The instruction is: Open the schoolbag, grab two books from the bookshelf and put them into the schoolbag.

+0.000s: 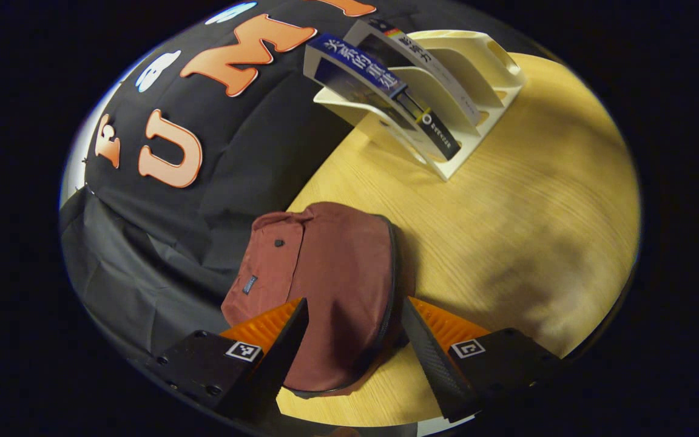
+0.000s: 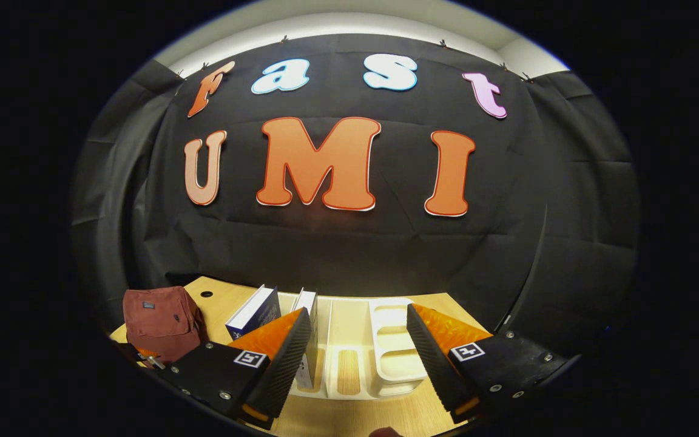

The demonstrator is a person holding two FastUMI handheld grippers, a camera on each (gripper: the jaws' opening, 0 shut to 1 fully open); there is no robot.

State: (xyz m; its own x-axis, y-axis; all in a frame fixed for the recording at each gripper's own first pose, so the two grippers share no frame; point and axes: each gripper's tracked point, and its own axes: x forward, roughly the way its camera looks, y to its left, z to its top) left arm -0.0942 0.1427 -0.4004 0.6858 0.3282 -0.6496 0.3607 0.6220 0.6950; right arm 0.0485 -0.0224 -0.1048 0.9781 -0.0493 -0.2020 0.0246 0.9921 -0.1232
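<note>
My left gripper [image 1: 354, 340] hung released over the shut schoolbag [image 1: 325, 285], frame bottom, to unzip; right gripper [image 2: 355, 352] released w/ books [image 2: 255, 312] ahead.

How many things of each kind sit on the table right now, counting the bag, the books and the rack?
Schoolbag: 1, dark red, lying on the wooden table
Books: 2, the blue-spined book and the white-spined book, both leaning in the rack
Bookshelf rack: 1, cream
Total: 4
</note>
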